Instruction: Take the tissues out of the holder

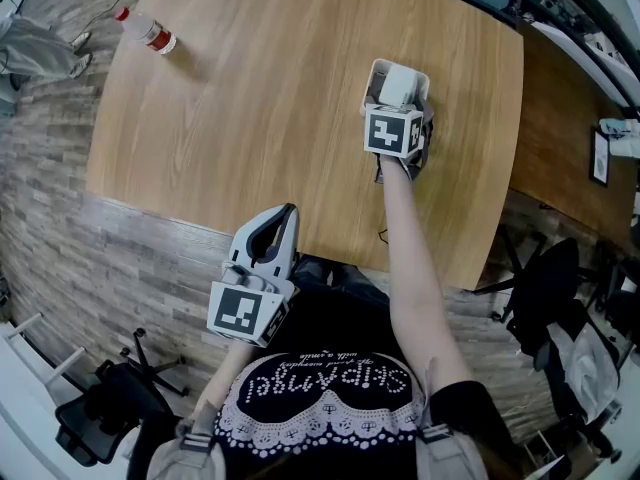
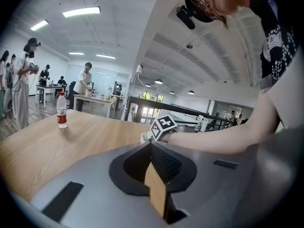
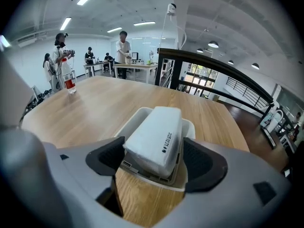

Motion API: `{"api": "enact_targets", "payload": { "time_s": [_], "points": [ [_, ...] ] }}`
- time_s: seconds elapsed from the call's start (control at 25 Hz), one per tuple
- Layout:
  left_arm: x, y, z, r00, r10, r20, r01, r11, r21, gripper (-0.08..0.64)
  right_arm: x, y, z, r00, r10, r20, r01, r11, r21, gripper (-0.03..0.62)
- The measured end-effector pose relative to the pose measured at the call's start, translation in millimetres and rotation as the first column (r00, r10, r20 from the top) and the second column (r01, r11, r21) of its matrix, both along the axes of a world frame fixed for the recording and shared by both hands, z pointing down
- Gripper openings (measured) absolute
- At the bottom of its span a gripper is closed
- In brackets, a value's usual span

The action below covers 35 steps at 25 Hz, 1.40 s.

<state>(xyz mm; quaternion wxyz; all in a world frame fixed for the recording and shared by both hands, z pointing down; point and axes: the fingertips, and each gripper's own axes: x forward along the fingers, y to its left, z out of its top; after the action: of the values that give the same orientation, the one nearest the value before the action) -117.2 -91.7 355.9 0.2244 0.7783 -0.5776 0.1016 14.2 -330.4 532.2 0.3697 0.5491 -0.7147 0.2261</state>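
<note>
A white tissue pack (image 3: 156, 137) lies tilted in a white rectangular holder (image 3: 137, 120) on the wooden table (image 1: 270, 98), its near end raised above the holder's rim. My right gripper (image 3: 154, 158) stands open, with its jaws on either side of the pack's near end; I cannot see the pads pressing on it. In the head view the right gripper (image 1: 398, 93) reaches over the holder (image 1: 378, 71) at the table's right middle. My left gripper (image 1: 280, 218) rests at the table's near edge, shut and holding nothing, far from the holder.
A clear water bottle with a red label (image 1: 150, 31) stands at the table's far left corner. Office chairs (image 1: 110, 408) stand on the floor near the person. Other people stand at tables in the room's background (image 2: 85, 87).
</note>
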Motion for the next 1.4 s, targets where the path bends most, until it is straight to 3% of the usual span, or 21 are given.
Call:
{"api": "enact_targets", "payload": {
  "time_s": [0.32, 0.48, 0.68, 0.88, 1.16, 1.4],
  "points": [
    [2, -3, 2, 1.000, 0.004, -0.003, -0.004, 1.000, -0.014, 0.006, 5, -7, 5, 1.000, -0.007, -0.018, 0.007, 1.000, 0.008, 0.367],
    [4, -4, 2, 1.000, 0.013, -0.023, -0.013, 1.000, -0.001, 0.006, 7, -6, 4, 1.000, -0.014, -0.005, 0.014, 1.000, 0.021, 0.342],
    [-1, -4, 3, 1.000, 0.011, 0.002, -0.011, 1.000, -0.011, 0.006, 9, -5, -1, 0.999, -0.006, 0.035, 0.004, 0.999, 0.044, 0.320],
    [9, -2, -3, 0.999, 0.026, -0.027, -0.026, 1.000, 0.010, 0.006, 15, -6, -27, 0.995, -0.044, 0.090, 0.030, 0.988, 0.152, 0.314],
    [11, -1, -3, 0.999, 0.038, -0.005, -0.038, 0.999, 0.010, 0.006, 18, 16, -86, 0.974, -0.094, 0.208, 0.029, 0.956, 0.293, 0.313],
    [22, 3, -8, 0.998, 0.067, -0.013, -0.066, 0.997, 0.037, 0.006, 26, 49, -119, 0.956, -0.123, 0.266, 0.020, 0.933, 0.358, 0.311]
  ]
}}
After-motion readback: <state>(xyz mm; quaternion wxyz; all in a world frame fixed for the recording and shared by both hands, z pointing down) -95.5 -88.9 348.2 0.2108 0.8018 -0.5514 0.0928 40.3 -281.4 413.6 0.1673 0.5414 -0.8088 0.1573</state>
